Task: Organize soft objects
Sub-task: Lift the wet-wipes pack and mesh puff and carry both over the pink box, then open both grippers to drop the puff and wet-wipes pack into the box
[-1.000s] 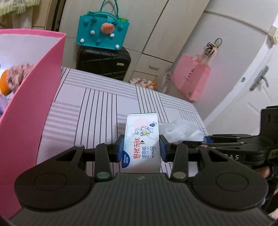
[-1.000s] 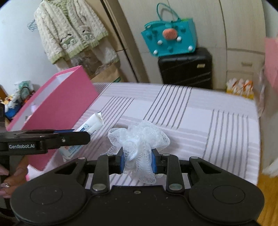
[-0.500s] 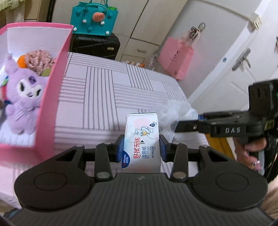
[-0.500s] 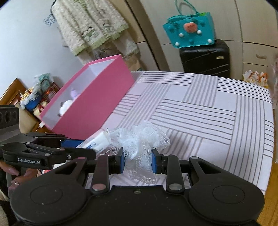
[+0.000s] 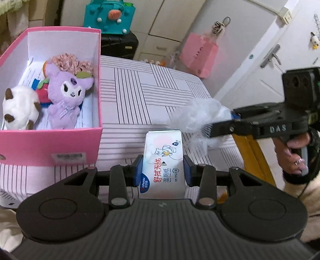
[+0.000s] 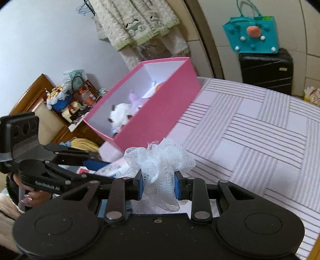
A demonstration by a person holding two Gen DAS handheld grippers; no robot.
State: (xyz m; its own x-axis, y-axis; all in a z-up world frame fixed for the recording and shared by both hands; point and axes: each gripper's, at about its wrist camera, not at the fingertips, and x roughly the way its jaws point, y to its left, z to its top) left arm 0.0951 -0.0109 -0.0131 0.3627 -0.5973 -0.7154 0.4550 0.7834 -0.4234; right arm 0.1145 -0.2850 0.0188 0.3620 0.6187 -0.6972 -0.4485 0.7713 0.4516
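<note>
Striped bed (image 5: pixel 140 96), pink box (image 5: pixel 50 146) on it.
Right of the box, your left tool (image 5: pixel 163 172) pinches a wipes pack (image 5: pixel 163 168); your right tool (image 6: pixel 158 186) pinches a mesh pouf (image 6: pixel 160 160).

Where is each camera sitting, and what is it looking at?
Left wrist: sits on the left gripper, looks past its wet-wipes pack at the pink box; the right hand shows.
Right wrist: sits on the right gripper, looks past its mesh pouf across the striped bed; the left hand shows.
Shared: box, bed, teal bag.
</note>
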